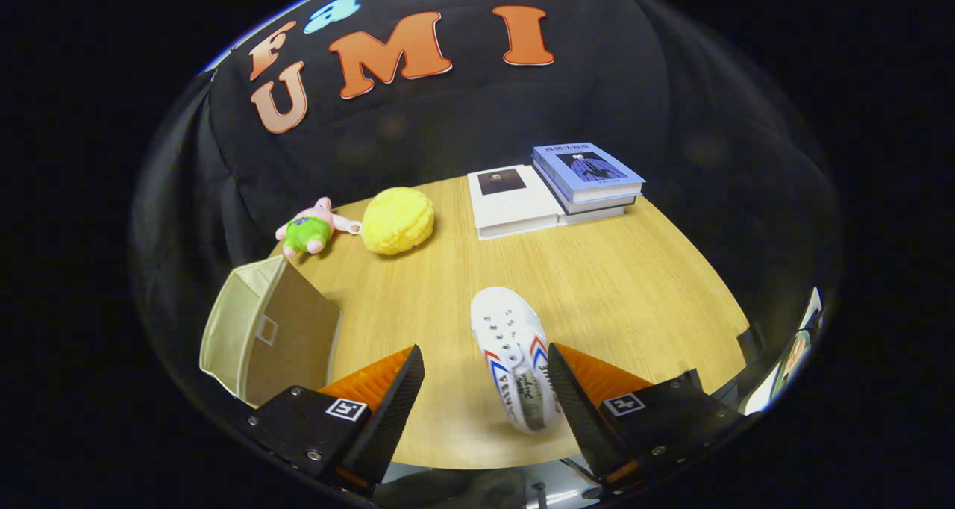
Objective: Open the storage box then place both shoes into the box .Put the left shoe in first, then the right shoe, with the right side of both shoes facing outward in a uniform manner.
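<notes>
My fingers [485, 389] spread wide; the light, soft canvas shoe [513, 356] lies between them, toward one o'clock. I'd pinch its stiffer heel collar.

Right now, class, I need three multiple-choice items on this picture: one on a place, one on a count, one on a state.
1. Where does the shoe lie?
A. inside the box
B. between the claw's fingers, against the right one
C. on the books

2. How many books are there?
A. one
B. five
C. three

3. The claw is:
A. open
B. shut on the toy
C. shut on the box

Answers:
1 B: the shoe lies on the table.
2 C: one white, two stacked beside it.
3 A: the fingers stand wide apart.
</notes>
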A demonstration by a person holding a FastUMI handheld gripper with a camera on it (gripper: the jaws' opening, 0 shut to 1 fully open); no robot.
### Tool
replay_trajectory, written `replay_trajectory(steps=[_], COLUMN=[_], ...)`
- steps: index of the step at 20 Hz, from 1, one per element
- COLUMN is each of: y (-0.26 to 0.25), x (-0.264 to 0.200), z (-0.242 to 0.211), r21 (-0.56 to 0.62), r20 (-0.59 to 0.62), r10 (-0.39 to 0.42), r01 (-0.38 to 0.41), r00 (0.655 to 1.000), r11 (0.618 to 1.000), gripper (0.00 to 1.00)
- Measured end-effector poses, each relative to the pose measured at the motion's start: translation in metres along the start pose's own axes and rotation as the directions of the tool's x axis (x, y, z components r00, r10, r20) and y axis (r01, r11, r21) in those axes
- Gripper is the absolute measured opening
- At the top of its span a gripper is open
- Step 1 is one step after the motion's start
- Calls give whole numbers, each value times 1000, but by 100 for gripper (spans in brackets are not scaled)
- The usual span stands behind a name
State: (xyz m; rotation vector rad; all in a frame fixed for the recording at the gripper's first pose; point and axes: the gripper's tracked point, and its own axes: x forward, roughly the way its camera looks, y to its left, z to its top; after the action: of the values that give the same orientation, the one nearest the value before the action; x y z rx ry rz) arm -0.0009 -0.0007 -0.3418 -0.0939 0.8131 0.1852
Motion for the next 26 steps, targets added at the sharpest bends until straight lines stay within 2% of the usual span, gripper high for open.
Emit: replay_trajectory(steps=[3, 5, 12, 17, 18, 21, 22, 26], y=[-32, -41, -44, -46, -45, -43, -41, -45], x=[12, 22, 73, 100, 101, 103, 102, 100], z=[-21, -30, -58, -79, -77, -80, -80, -74], r21=[-65, -71, -43, 25, 46, 82, 90, 36], r20=[-57, -82, -185, -269, -264, -293, -297, -228], r10=[-30, -17, 67, 83, 104, 146, 156, 131], r01=[26, 11, -76, -80, -95, -127, -135, -126], r00=[998, 996, 980, 960, 959, 945, 942, 965], r11=[998, 997, 996, 997, 994, 989, 987, 991], gripper=[97, 93, 70, 55, 50, 47, 42, 25])
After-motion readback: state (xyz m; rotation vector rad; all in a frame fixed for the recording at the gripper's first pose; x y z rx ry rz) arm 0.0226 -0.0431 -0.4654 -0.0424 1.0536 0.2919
